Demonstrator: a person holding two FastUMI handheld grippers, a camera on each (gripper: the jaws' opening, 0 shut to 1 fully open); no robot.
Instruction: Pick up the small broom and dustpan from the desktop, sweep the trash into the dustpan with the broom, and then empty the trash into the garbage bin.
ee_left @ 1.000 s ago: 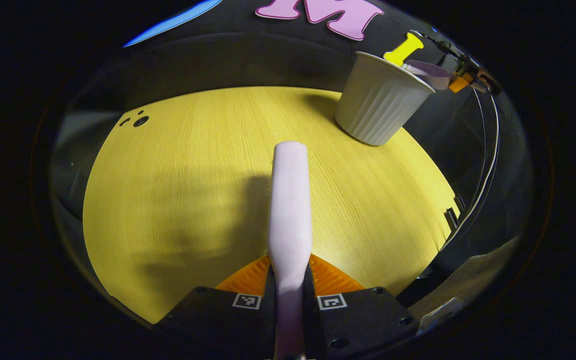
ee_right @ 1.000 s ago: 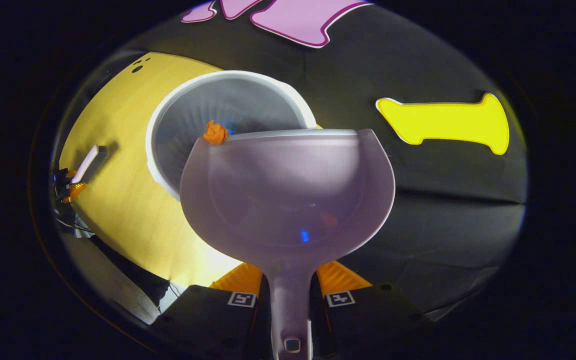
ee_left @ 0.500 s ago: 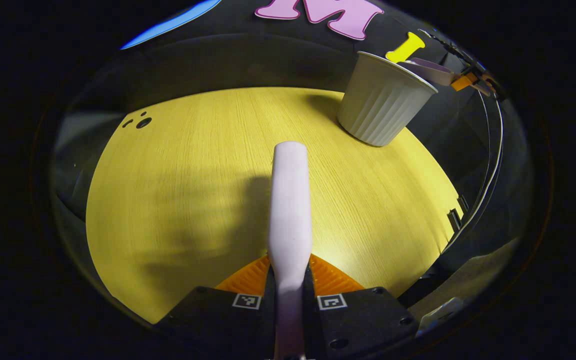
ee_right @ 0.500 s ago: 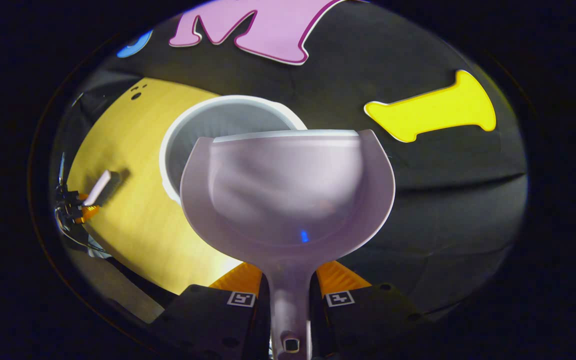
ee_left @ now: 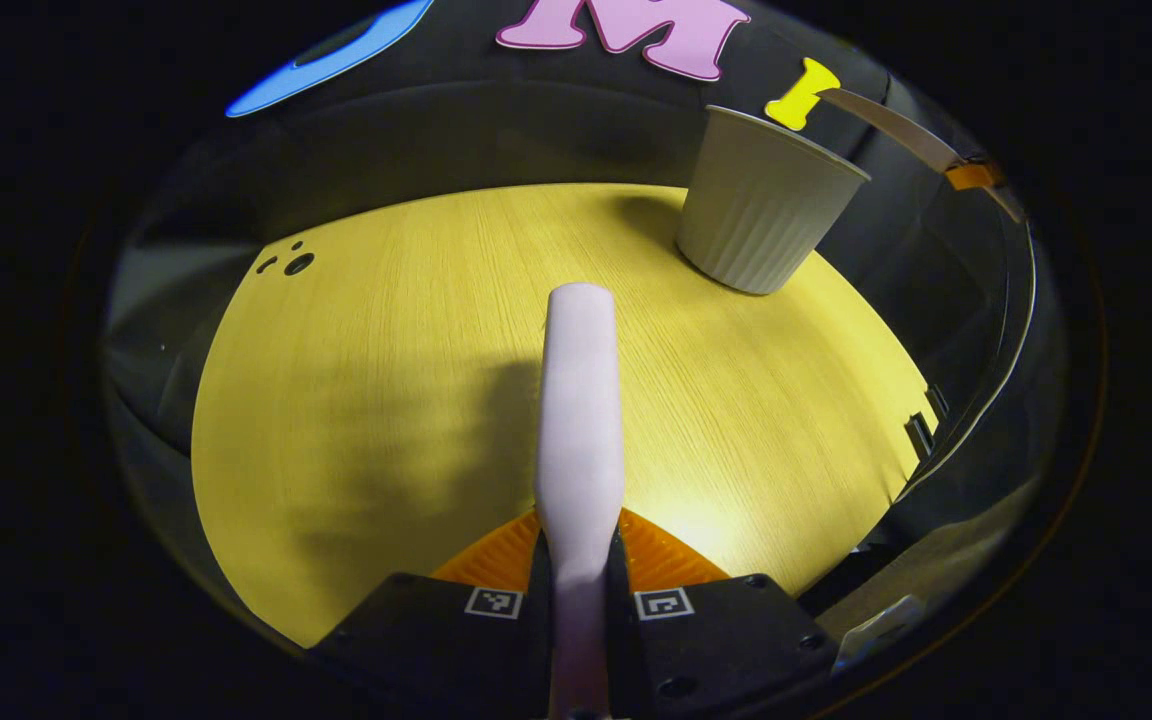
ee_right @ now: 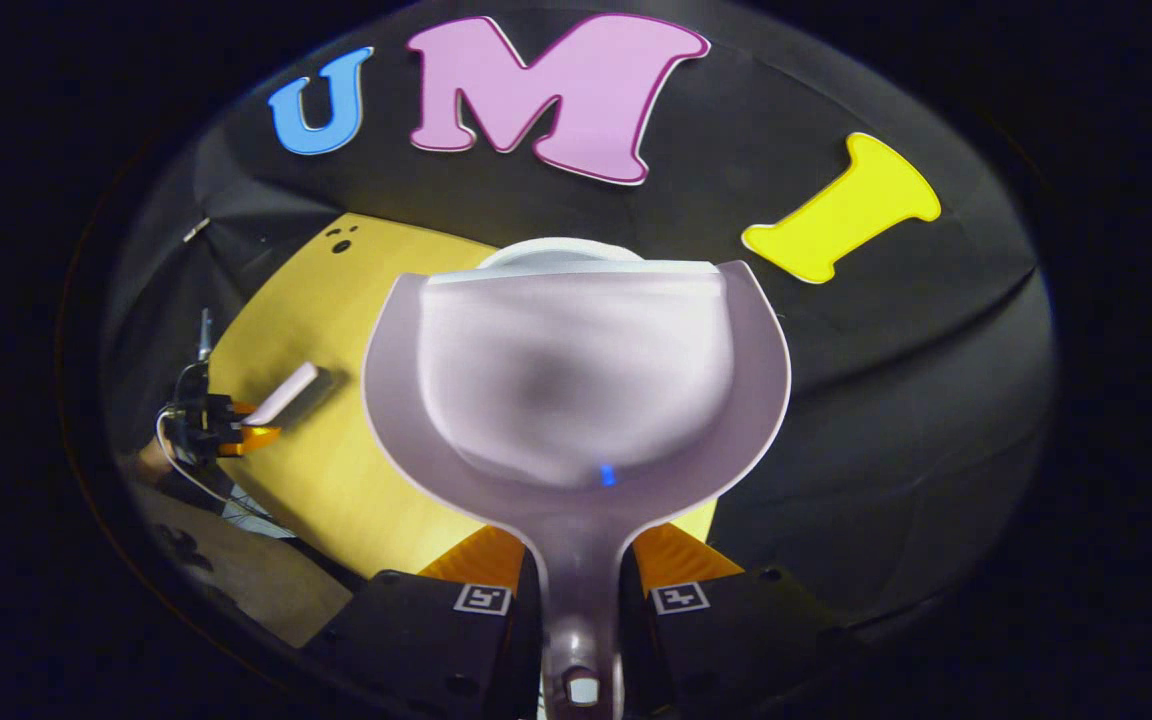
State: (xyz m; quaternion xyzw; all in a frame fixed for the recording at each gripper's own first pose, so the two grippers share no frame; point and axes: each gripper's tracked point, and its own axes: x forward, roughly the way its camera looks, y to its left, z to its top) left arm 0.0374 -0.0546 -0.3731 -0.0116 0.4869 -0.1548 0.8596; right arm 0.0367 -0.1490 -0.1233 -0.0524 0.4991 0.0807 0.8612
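Now your right hand-held gripper (ee_right: 581, 600) grips the dustpan (ee_right: 576, 380) handle, pan straight ahead above the bin (ee_right: 561, 250); your left hand-held gripper (ee_left: 578, 590) clamps the broom (ee_left: 581, 400), bin (ee_left: 766, 215) ahead-right on the surface (ee_left: 386, 350).

Desk (ee_left: 386, 330): pale wood-grain finish, matt, with a soft sheen near its front edge; garbage bin (ee_left: 761, 215) at the far right corner: ribbed matt plastic; broom (ee_left: 579, 400) handle: smooth satin plastic; dustpan (ee_right: 576, 390): smooth, slightly glossy plastic; booth wall (ee_right: 886, 350): creased matt black cloth.
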